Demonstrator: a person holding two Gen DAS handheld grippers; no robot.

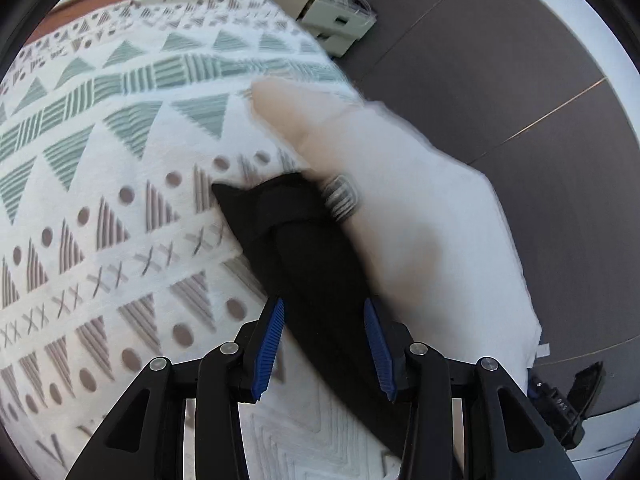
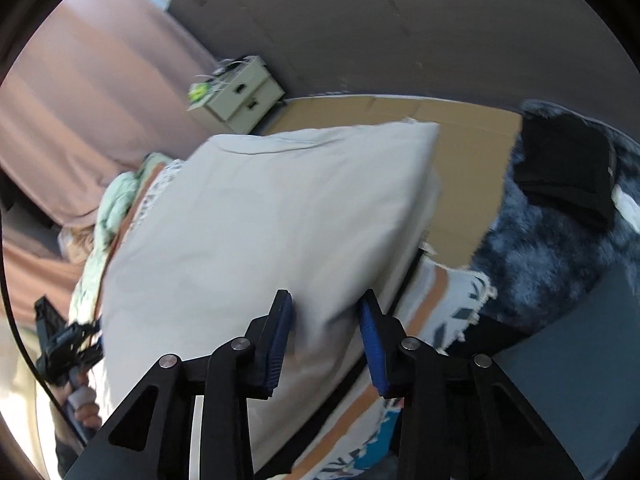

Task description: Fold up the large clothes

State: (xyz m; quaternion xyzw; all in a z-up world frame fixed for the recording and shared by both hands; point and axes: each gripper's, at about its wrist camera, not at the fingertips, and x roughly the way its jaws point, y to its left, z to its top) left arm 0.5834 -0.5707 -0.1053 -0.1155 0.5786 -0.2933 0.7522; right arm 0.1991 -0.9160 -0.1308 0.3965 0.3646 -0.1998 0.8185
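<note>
A folded white garment point(image 2: 264, 216) is lifted in the air, blurred by motion. My right gripper point(image 2: 326, 338) has its blue pads either side of the garment's lower edge, closed on it. In the left wrist view the same white garment point(image 1: 420, 220) shows at the right, with a black garment part point(image 1: 304, 252) running between the blue pads of my left gripper point(image 1: 324, 348), which grips it. A striped label point(image 1: 340, 198) shows where black meets white. Below lies a patterned white blanket point(image 1: 120, 184).
A small pale drawer unit point(image 2: 240, 94) stands by the wall; it also shows in the left wrist view point(image 1: 332, 16). A dark fluffy blue throw point(image 2: 560, 240) with a folded black item point(image 2: 568, 168) lies at right. A cardboard sheet point(image 2: 472, 160) is behind. Dark floor point(image 1: 520, 60).
</note>
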